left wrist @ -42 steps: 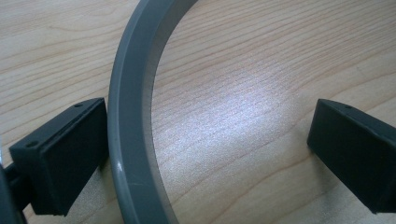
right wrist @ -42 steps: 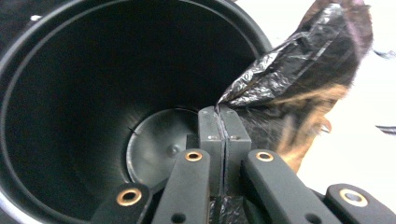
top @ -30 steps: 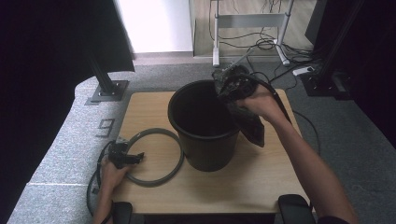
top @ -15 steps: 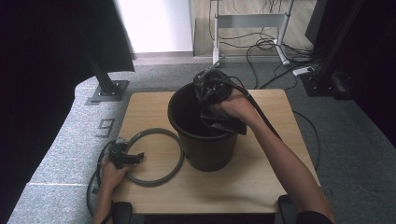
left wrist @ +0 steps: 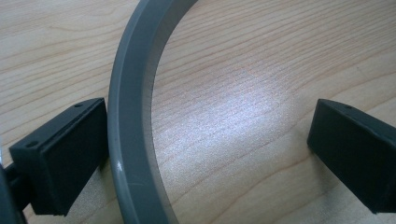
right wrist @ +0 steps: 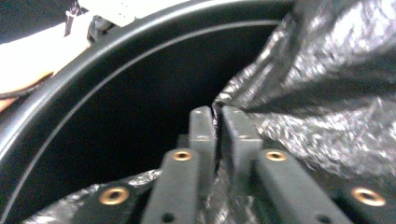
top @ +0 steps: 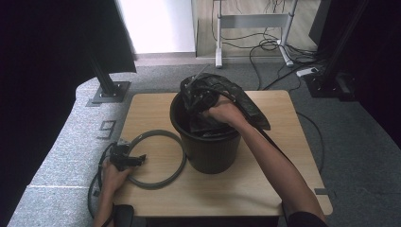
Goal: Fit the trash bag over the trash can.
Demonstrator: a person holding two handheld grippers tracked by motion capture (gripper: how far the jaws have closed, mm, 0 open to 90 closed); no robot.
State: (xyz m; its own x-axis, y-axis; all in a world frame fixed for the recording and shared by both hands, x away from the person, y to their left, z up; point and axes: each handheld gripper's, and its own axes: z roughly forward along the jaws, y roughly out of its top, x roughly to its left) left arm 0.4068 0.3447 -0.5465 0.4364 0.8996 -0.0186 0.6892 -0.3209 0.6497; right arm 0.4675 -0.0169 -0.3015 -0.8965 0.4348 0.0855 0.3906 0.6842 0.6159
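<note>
Your right gripper [top: 196, 97] is over the bin [top: 208, 146], at its far rim. Its jaws are pinched tight on the bag [top: 246, 101]; in the right gripper view the fingers [right wrist: 203, 135] meet with a fold of black film [right wrist: 327, 84] clamped between them. The bag drapes from the gripper over your right hand [top: 227, 112], past the bin's right rim and onto the table [top: 156, 113] side. Part of it hangs down inside the bin. The right gripper view looks down into the bin's dark inner wall [right wrist: 116, 107], with the bag crumpled to the right and below the jaws.

Your left gripper [top: 125, 158] is low on the table, front left, held by your left hand [top: 113, 172]. Jaws are spread wide and straddle the near-left arc of the grey ring [top: 158, 158]. In the left gripper view the ring [left wrist: 133, 121] runs just beside the left pad [left wrist: 65, 149], touching it or nearly so; can't tell which. The right pad [left wrist: 355, 144] is well apart from the ring, bare wood between. Nothing gripped.

The ring lies flat on the table, just left of the bin, its right edge beside the bin's base. The bin stands upright near table centre. The left gripper's cable [top: 97, 182] loops off the table's left edge.
</note>
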